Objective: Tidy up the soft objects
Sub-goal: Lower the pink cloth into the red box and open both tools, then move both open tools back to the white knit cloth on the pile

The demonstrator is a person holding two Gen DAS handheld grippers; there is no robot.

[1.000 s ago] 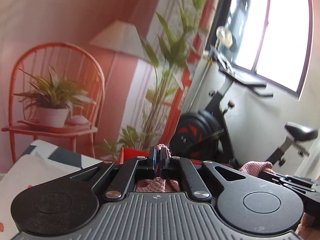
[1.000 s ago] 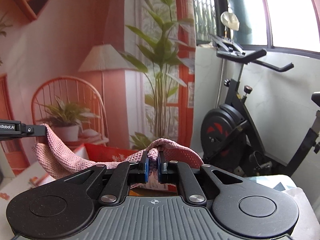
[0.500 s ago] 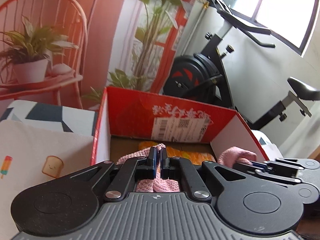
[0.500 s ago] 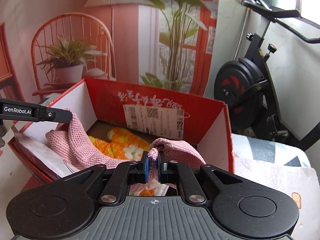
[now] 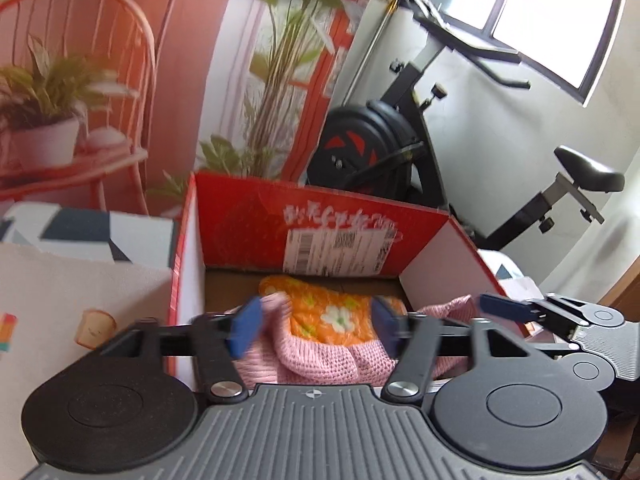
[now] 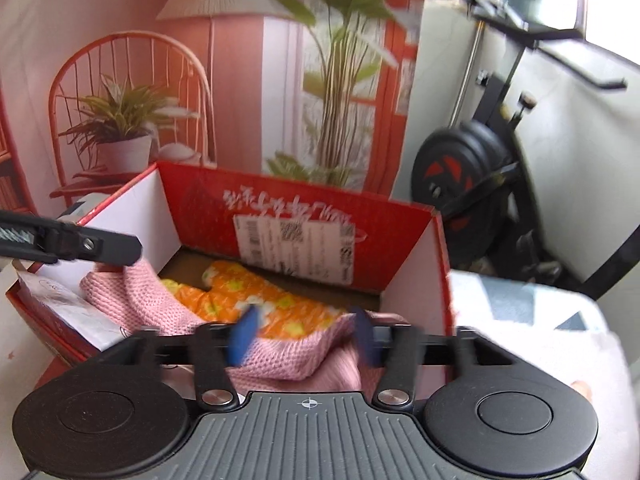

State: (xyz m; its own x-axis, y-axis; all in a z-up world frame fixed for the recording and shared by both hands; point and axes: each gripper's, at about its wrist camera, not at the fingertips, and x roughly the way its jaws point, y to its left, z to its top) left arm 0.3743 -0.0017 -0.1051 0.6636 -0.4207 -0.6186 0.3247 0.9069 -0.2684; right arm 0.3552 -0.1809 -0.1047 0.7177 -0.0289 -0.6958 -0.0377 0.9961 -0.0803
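A pink knitted cloth [image 5: 320, 360] lies in the near part of an open red cardboard box [image 5: 332, 220], over an orange flowered cloth [image 5: 332, 312]. My left gripper [image 5: 316, 328] is open just above the pink cloth, with its blue pads apart. My right gripper [image 6: 304, 334] is open too, over the cloth's other end [image 6: 280, 356]. The box [image 6: 288, 216] and the orange cloth [image 6: 256, 300] show in the right wrist view, where the left gripper's finger [image 6: 100, 244] reaches in from the left. The right gripper's fingers [image 5: 508, 308] show at the right of the left wrist view.
The box stands on a table with a patterned white cloth [image 5: 60, 292]. Behind it hangs a printed backdrop with a chair and plants [image 5: 160, 80]. A black exercise bike [image 5: 400, 140] stands at the back right under a window.
Both grippers have come down over the box and opened, letting go of the pink cloth, which now lies in the box.
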